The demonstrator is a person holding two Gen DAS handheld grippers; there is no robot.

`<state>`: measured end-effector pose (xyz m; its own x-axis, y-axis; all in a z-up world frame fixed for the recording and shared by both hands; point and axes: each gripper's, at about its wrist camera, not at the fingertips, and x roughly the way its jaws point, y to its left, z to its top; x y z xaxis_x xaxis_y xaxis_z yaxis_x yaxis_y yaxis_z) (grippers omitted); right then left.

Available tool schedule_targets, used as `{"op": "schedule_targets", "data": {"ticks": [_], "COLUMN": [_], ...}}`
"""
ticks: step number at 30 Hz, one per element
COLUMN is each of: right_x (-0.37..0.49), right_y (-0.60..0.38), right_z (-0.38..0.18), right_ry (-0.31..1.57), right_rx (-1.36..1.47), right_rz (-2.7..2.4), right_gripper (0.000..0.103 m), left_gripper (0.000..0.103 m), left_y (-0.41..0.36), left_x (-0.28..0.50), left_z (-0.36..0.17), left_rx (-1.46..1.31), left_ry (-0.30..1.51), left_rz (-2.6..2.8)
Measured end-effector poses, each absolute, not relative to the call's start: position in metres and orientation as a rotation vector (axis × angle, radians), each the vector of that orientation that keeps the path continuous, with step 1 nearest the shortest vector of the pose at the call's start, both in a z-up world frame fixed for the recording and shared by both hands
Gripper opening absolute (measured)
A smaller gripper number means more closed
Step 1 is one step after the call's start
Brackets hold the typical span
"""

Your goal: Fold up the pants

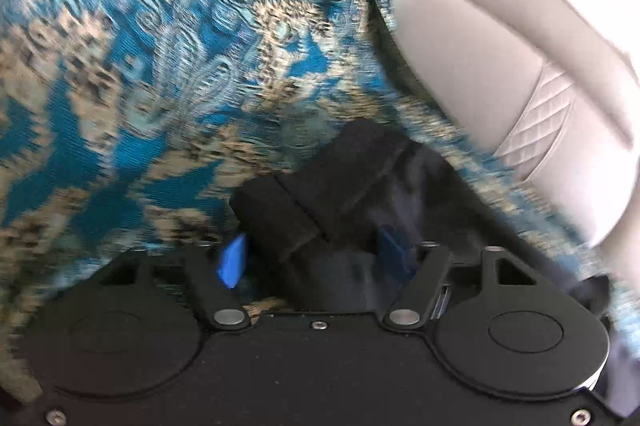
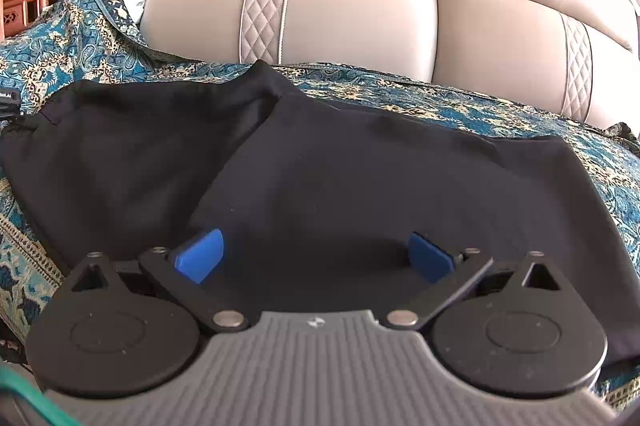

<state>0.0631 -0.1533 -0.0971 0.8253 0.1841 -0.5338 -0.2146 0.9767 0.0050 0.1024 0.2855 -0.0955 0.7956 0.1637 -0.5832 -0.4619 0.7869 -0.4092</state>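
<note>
A: Pants (image 2: pixel 320 162), black and partly folded, are lying across a teal and gold paisley bedspread (image 2: pixel 500 106) covering a seat, in front of a beige quilted leather backrest (image 2: pixel 340 14). One layer is overlapping another, with a diagonal fold edge running from the back middle toward the front left.

B: What is the right gripper doing?

A: The right gripper (image 2: pixel 316 258) is hovering low over the front edge of the pants. Its blue-tipped fingers (image 2: pixel 200 258) are standing wide apart, with only dark cloth showing between them; nothing is being clamped.

B: And the left one?

A: The left gripper (image 1: pixel 316 222) is looking blurred in its own view. Its black foam pads (image 1: pixel 280 214) are pressing together, and dark fabric, apparently part of the pants (image 1: pixel 432 186), is bunching just beside them. I cannot tell whether that cloth is actually being pinched. The paisley bedspread (image 1: pixel 160 66) is filling most of that view, with the backrest (image 1: pixel 500 66) at the right.

B: Anything else?

A: A wooden cabinet (image 2: pixel 28 6) is showing beyond the back left corner of the bedspread.
</note>
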Motion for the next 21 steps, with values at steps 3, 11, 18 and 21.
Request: {"op": "schedule_targets", "data": {"ticks": [3,11,18,21], "right_x": [0.063,0.060,0.062,0.063], "right_y": [-0.153,-0.152,-0.152,-0.152], "right_z": [-0.098,-0.100,-0.098,-0.098], "right_ry": [0.560,0.550,0.563,0.566], "right_rx": [-0.053,-0.046,-0.048,-0.048], "right_rz": [0.209,0.199,0.200,0.201], "right_gripper": [0.103,0.103,0.103,0.103], "left_gripper": [0.059,0.065,0.065,0.039], "left_y": [0.293,0.269,0.287,0.269], "left_x": [0.097,0.087,0.103,0.113], "left_z": [-0.098,-0.096,-0.104,-0.099], "left_rx": [-0.625,-0.479,-0.680,-0.565], "left_ry": [0.530,0.551,0.451,0.477], "left_rz": [0.318,0.267,0.421,0.463]}}
